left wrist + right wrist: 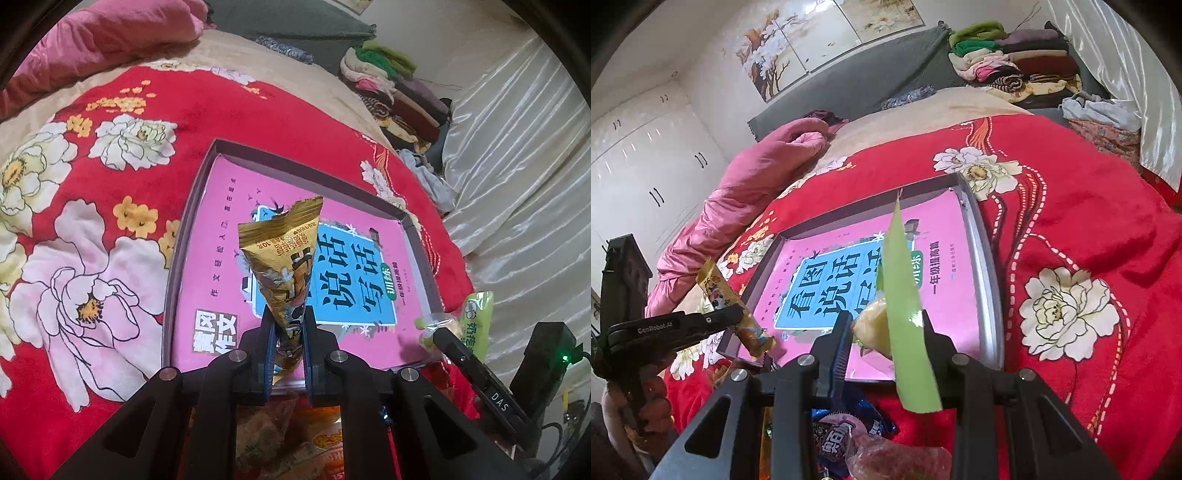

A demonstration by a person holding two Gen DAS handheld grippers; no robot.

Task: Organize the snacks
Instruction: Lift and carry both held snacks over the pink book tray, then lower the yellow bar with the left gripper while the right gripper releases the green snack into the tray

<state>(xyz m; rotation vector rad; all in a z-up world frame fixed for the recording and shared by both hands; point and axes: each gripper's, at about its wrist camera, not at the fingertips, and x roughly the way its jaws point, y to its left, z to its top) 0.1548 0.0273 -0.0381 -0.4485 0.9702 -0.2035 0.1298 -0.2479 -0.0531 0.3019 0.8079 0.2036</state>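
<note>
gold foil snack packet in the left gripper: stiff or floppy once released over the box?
Gold foil snack packet stands upright above the left hand-held gripper, so probably fairly stiff. Glossy film looks slippery. Likely light; may slide on the pink book cover.

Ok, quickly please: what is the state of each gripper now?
Left gripper: closed on the gold packet.
Right gripper: closed on the green packet.
</note>
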